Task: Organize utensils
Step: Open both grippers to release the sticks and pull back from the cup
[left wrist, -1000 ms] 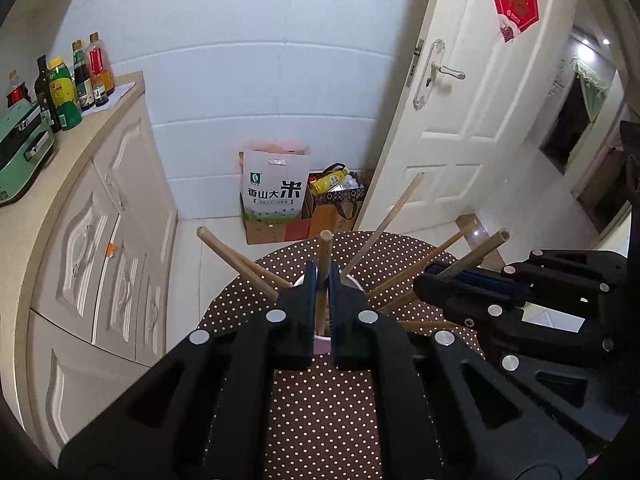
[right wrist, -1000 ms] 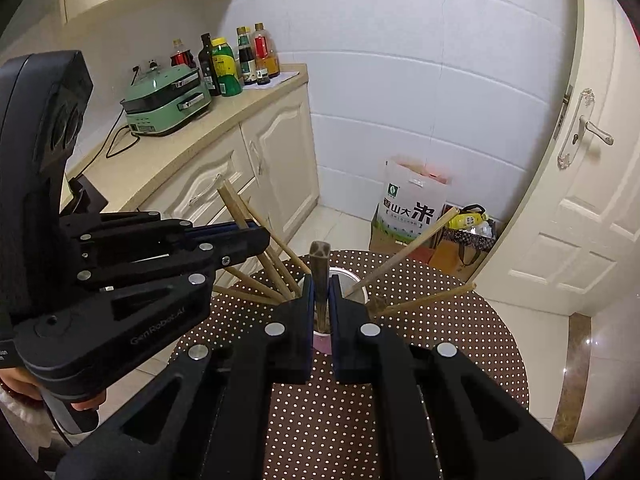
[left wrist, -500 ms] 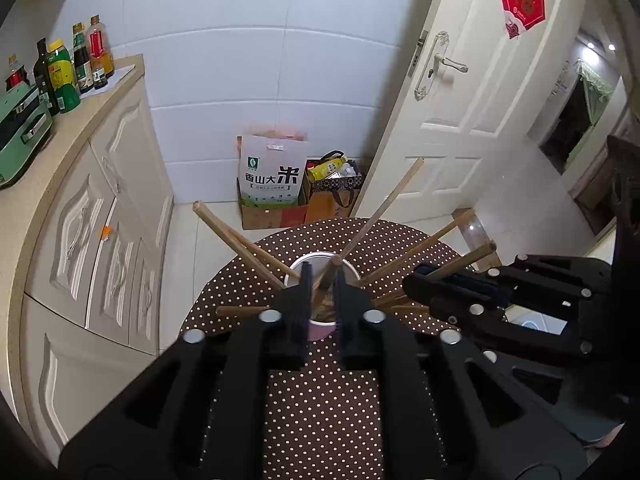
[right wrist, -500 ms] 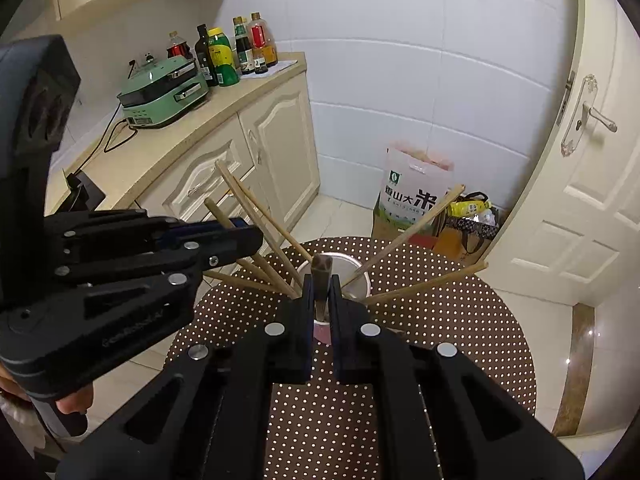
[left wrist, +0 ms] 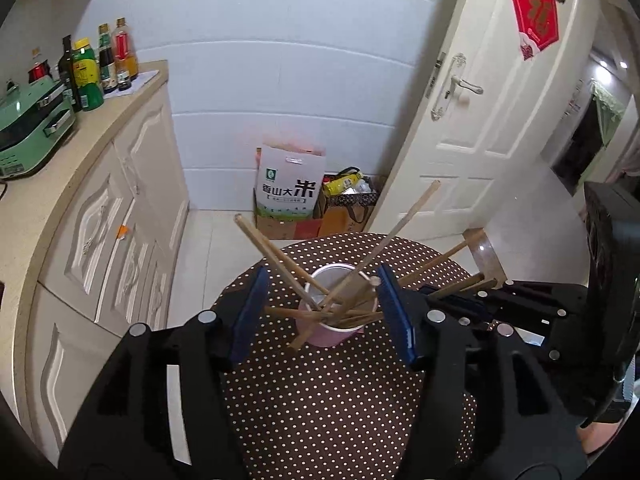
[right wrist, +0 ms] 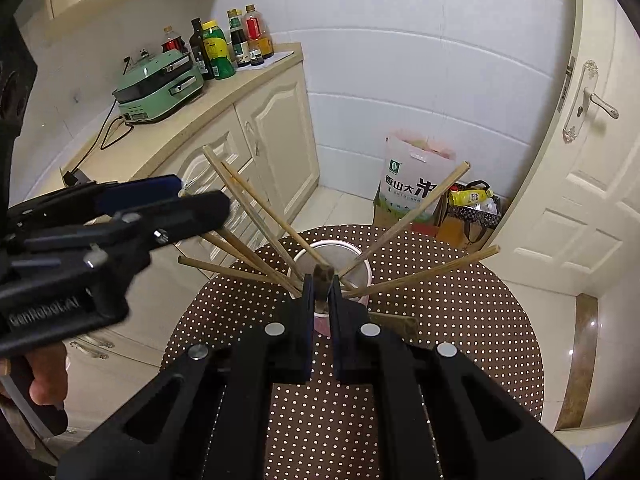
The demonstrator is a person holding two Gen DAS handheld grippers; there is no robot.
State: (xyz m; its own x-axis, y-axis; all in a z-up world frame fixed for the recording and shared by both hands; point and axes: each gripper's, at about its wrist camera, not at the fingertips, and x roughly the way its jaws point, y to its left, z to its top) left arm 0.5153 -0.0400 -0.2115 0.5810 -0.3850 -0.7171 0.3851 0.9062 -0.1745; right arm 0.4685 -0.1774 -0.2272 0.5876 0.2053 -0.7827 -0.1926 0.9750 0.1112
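Observation:
A pink cup stands on the round brown polka-dot table and holds several wooden chopsticks fanned outward. My left gripper is open, its jaws wide on either side of the cup, holding nothing. In the right wrist view the cup sits just ahead of my right gripper, which is shut on one chopstick standing upright over the cup. The left gripper shows there at the left, above the chopstick ends.
A counter with a green appliance and bottles runs along the left. A rice bag and boxes sit on the floor behind the table. A white door stands at the right.
My left gripper has opened and let go of its chopstick, which now rests in the cup. My right gripper stays shut on its chopstick and has lowered toward the cup.

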